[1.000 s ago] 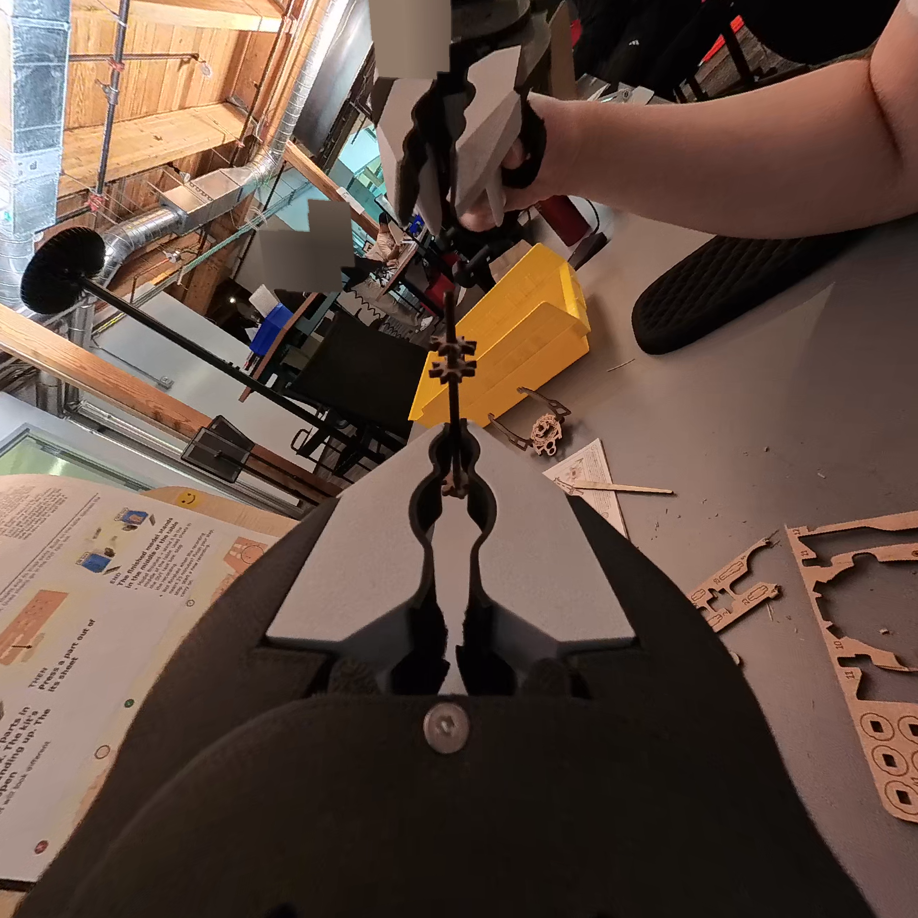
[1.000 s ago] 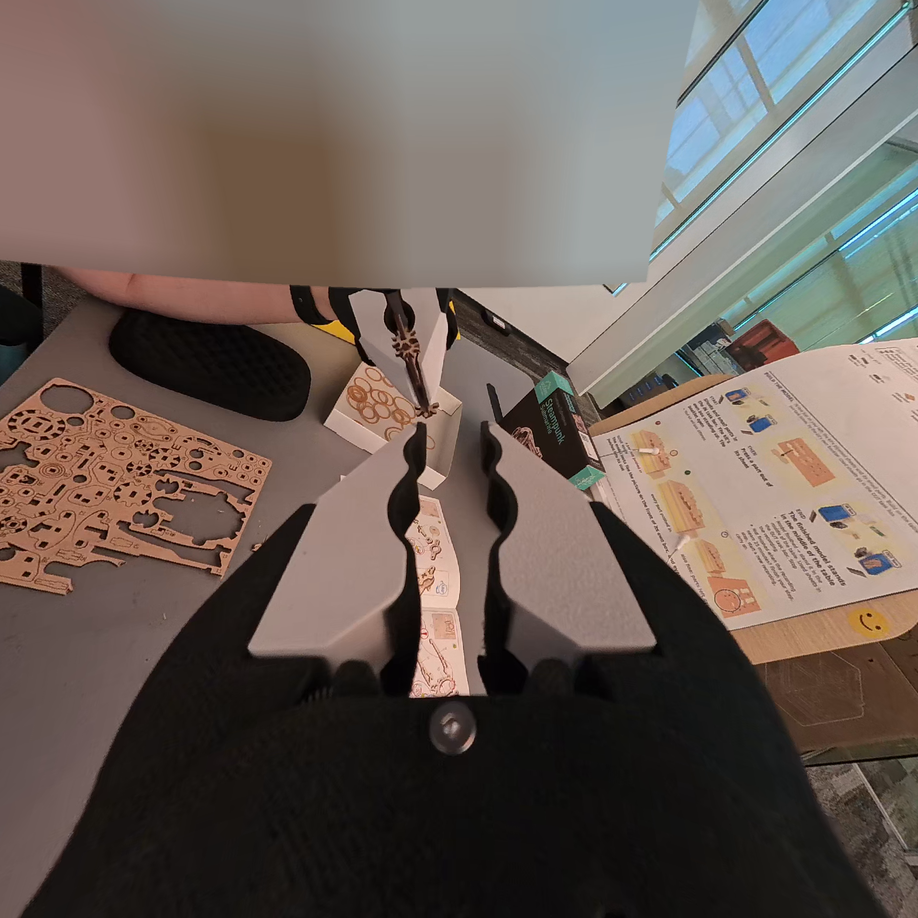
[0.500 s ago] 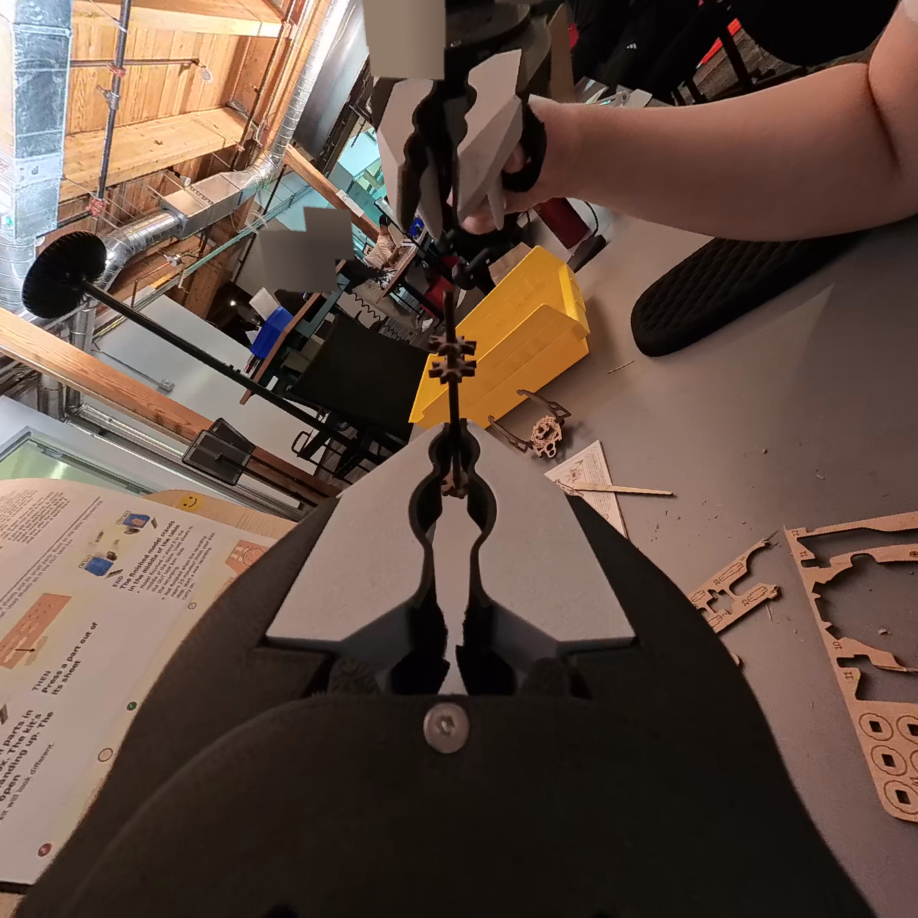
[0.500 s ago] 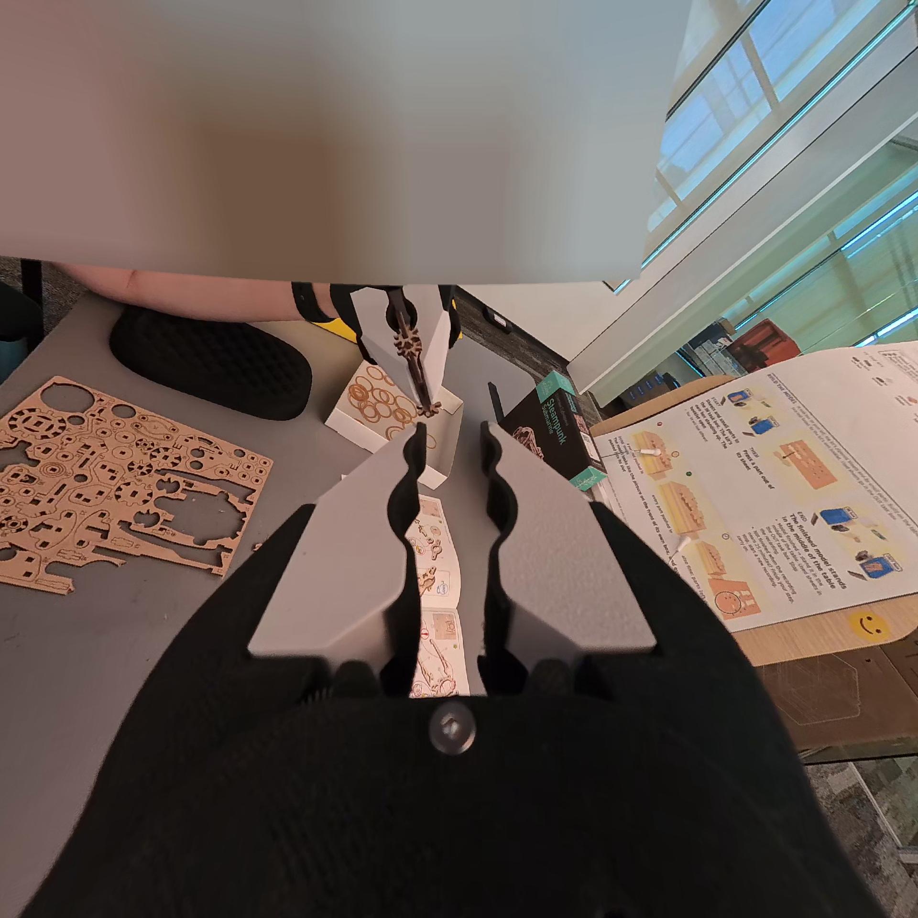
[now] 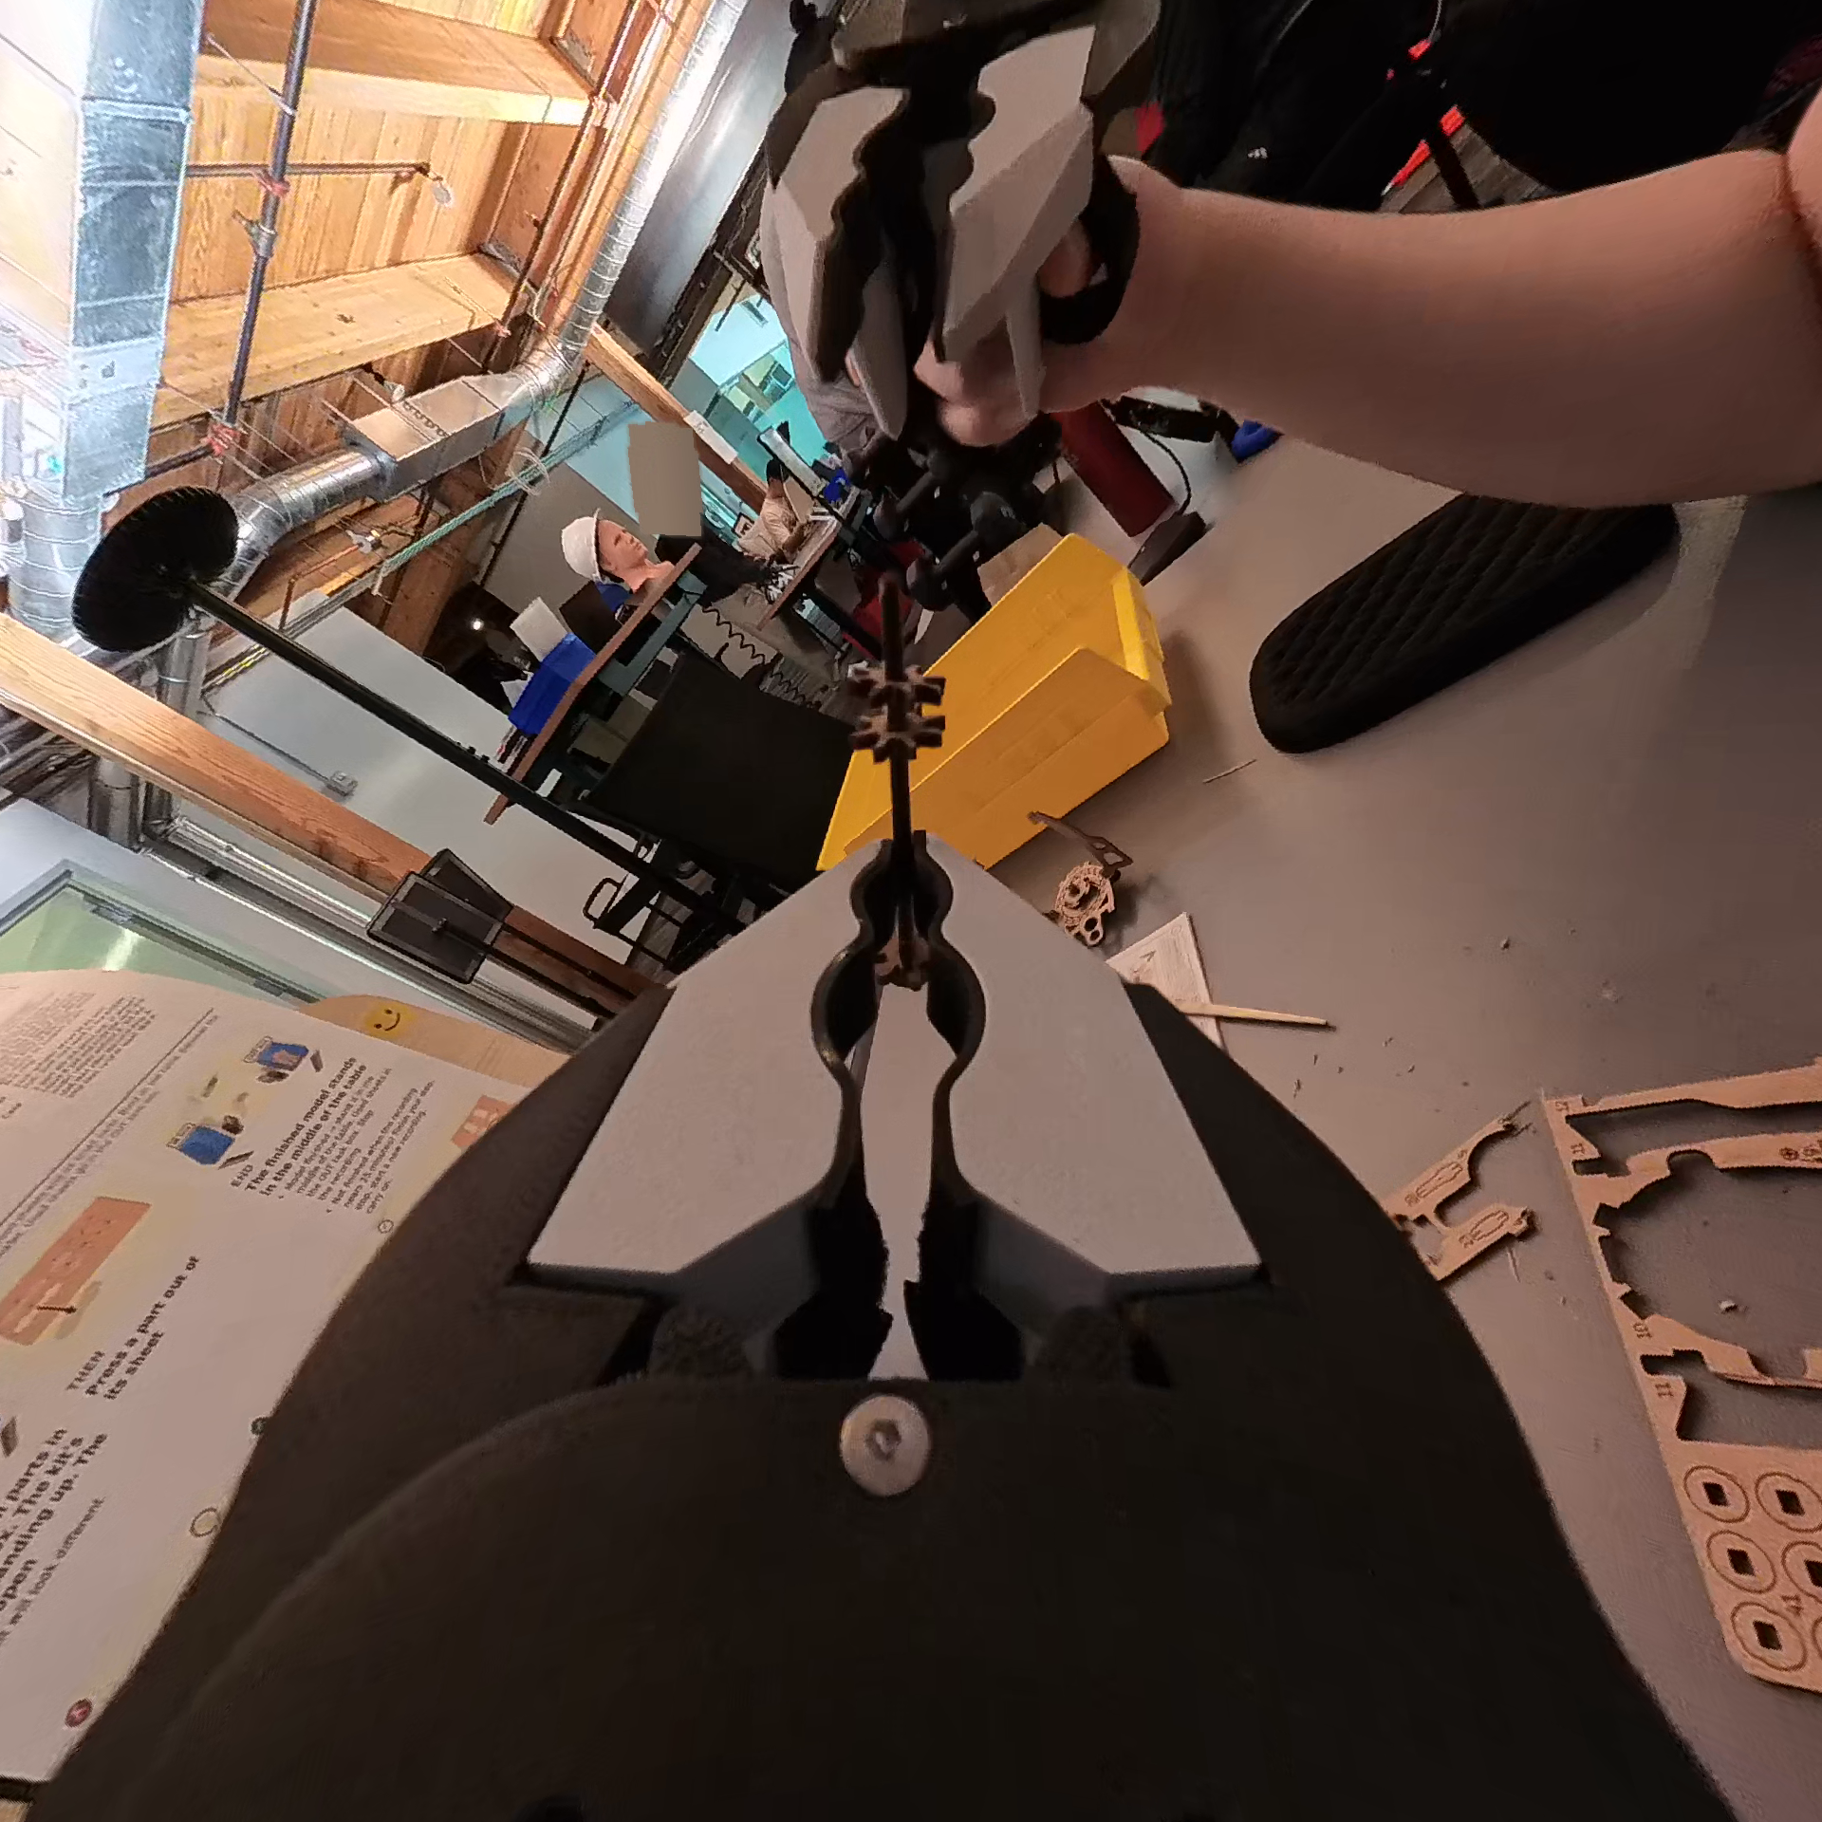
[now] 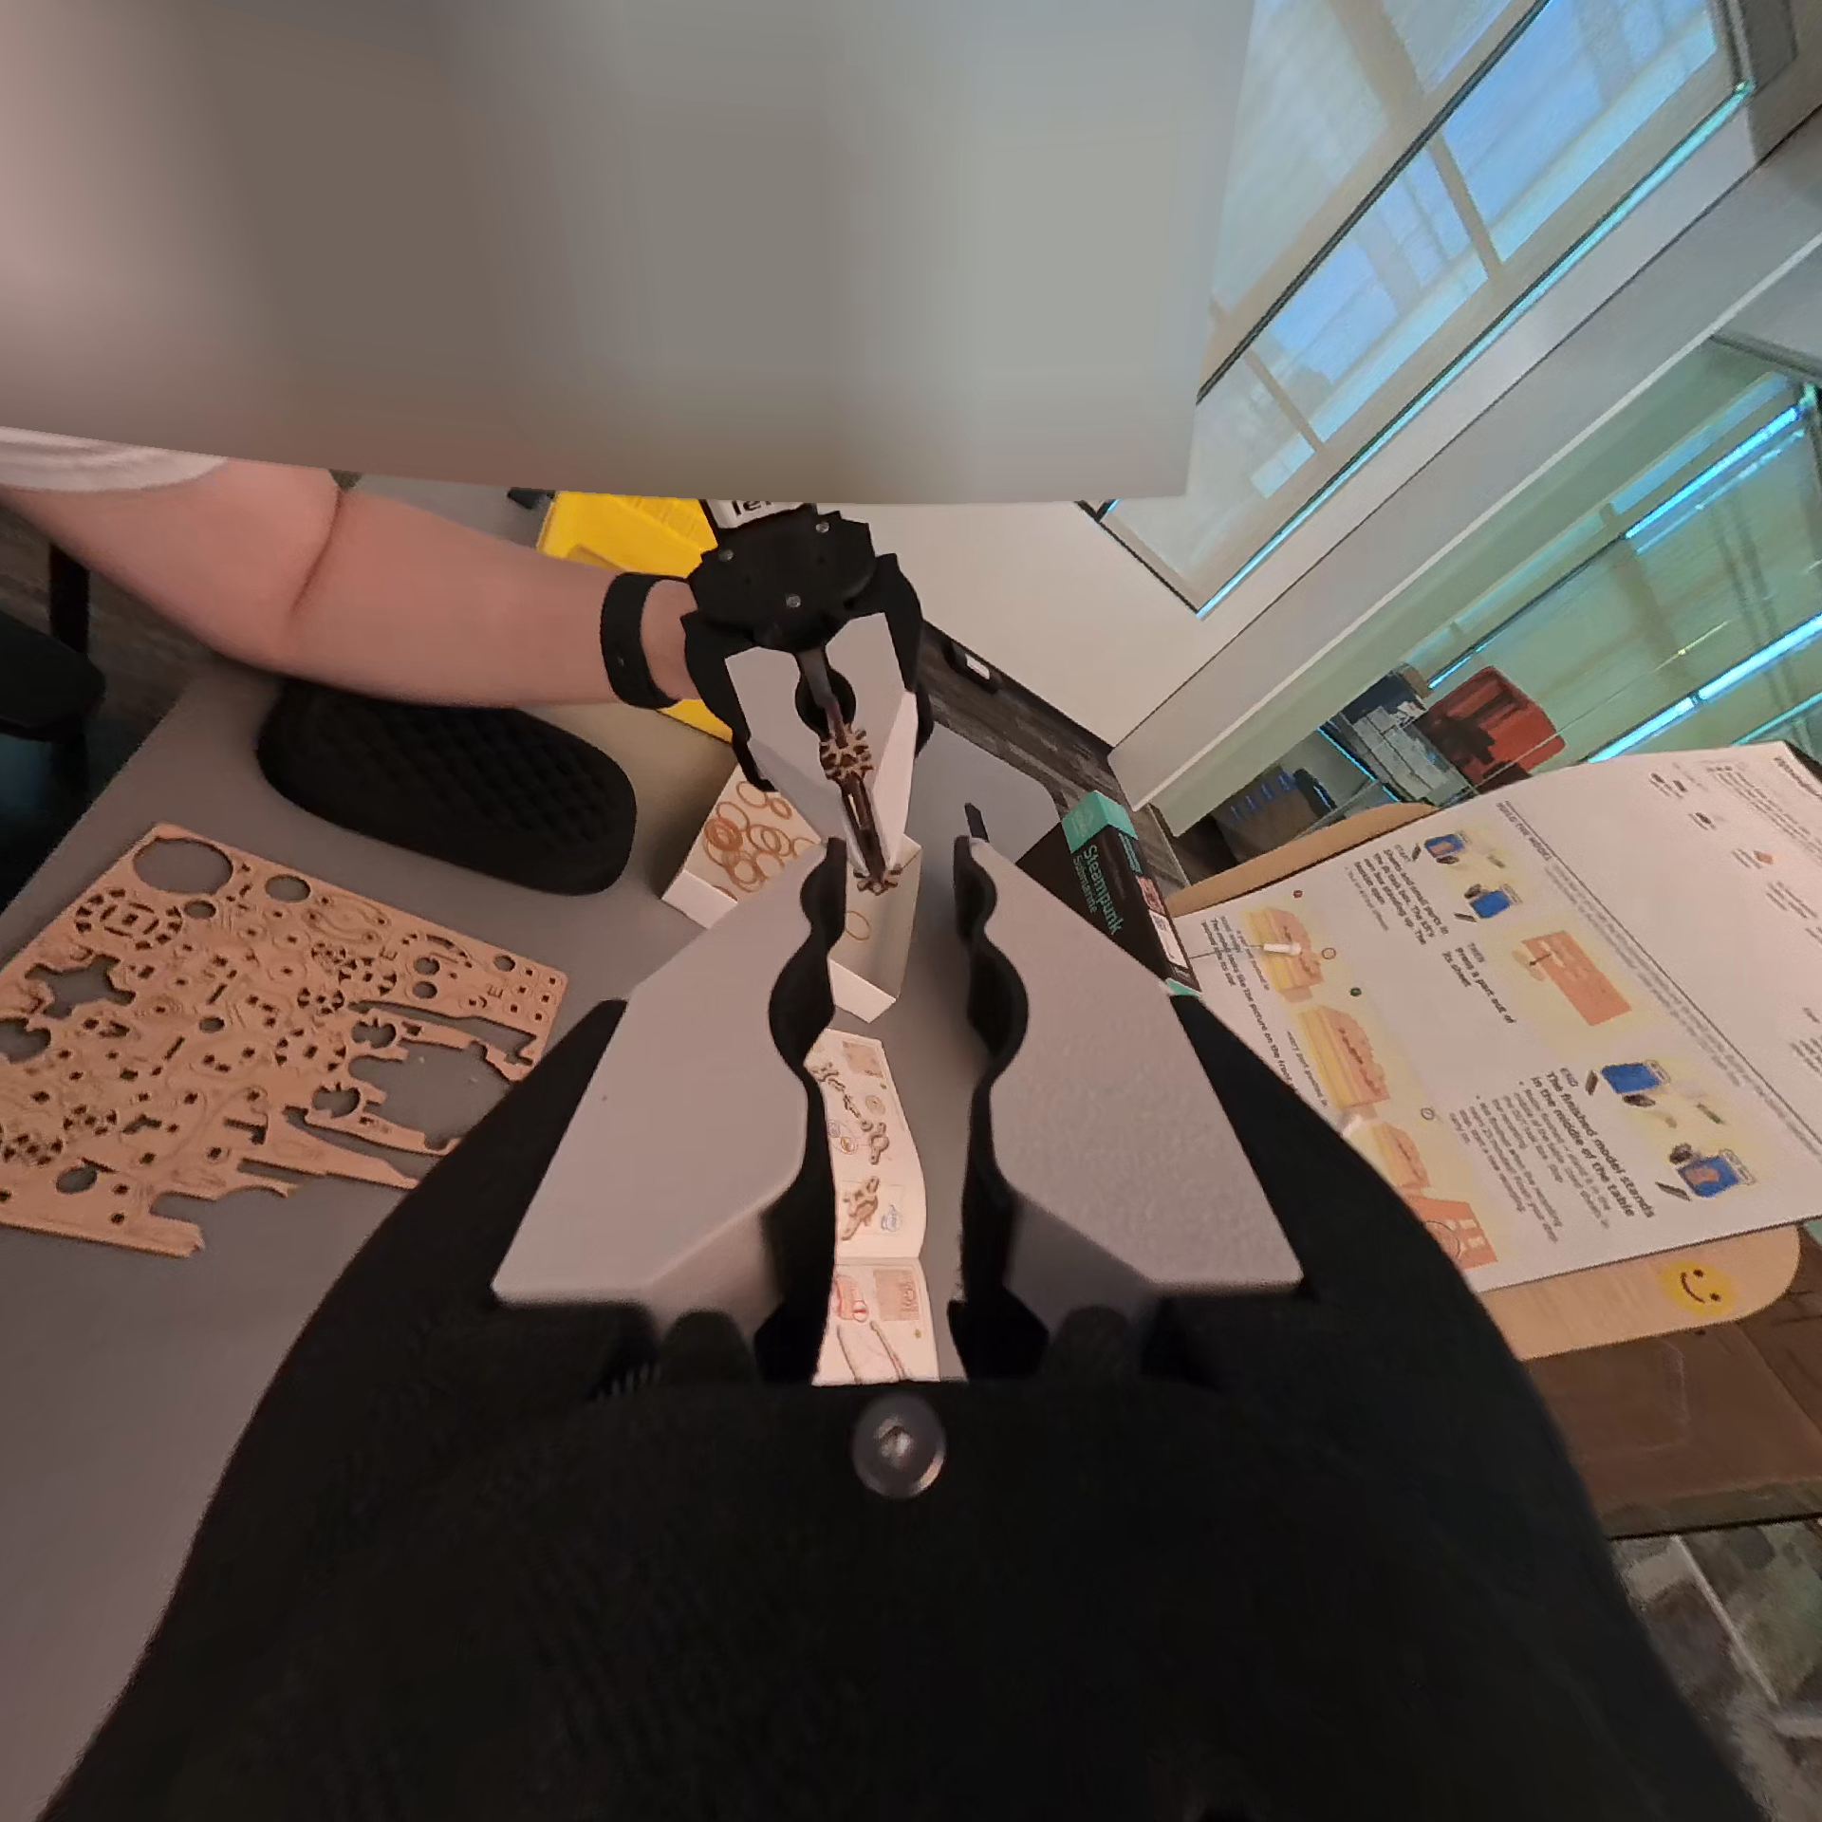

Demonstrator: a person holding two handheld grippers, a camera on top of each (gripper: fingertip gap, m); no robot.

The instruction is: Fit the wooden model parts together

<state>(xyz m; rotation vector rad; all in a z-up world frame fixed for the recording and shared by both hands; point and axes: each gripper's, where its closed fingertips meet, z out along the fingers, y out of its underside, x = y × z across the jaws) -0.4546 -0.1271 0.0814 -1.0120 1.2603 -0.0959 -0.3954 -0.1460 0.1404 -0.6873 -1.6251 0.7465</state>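
Jaws of left gripper [image 5: 895,887] clamp a geared wooden axle [image 5: 895,710]; right gripper [image 6: 897,868] gapes, facing it above the grey table [image 6: 118,1380].

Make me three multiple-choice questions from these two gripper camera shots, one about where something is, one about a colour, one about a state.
1. Where does the large punched-out wooden sheet lie?
A. On the grey table
B. Inside the bin
C. On the instruction poster

2. What colour is the bin beyond the left gripper?
A. Blue
B. Yellow
C. Red

3. How does the right gripper stand?
A. Shut on a wooden part
B. Open, holding nothing
C. Shut on a rubber band

Answers: 1 A, the sheet lies flat on the grey table beside the black pad. 2 B, its walls are bright yellow. 3 B, a clear gap shows between its fingers, while the left gripper clamps the wooden axle with gears.
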